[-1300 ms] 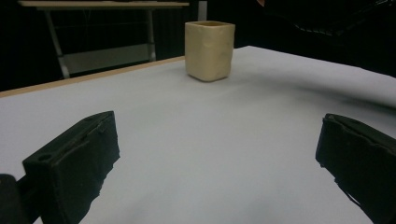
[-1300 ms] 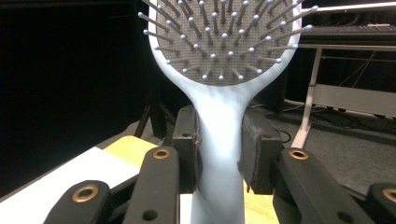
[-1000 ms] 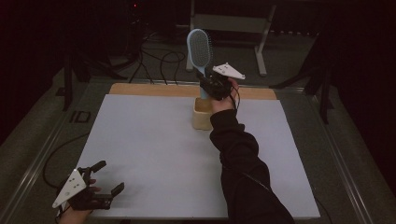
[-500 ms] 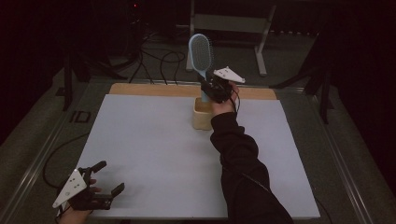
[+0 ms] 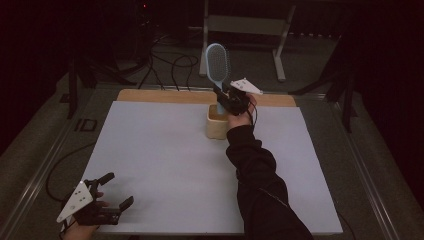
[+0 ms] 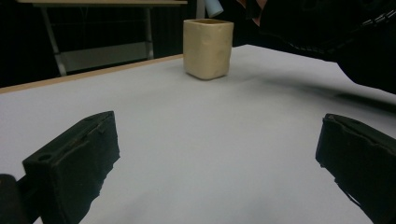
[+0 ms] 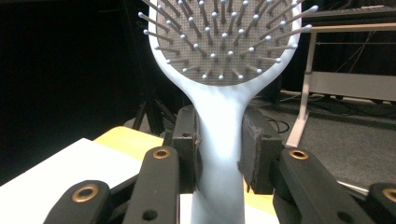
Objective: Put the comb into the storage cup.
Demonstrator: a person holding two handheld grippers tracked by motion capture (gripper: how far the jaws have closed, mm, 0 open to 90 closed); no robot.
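The right gripper (image 7: 219,158) has its jaws clamped on the handle of a pale blue paddle hairbrush (image 5: 218,67), upright, handle end over the beige cup (image 5: 218,125) just below. The left gripper (image 5: 102,202) rests on the counter (image 5: 165,165), jaws wide apart, empty.

The right arm extends forward across the tabletop (image 5: 165,150), sleeve dark, wrist raised. The right tool (image 5: 223,96) has its jaws clamped on either side of a hairbrush (image 5: 218,65) handle, held upright. The left tool (image 5: 116,191) sits at the near left edge, low, jaws spread wide with nothing between them.
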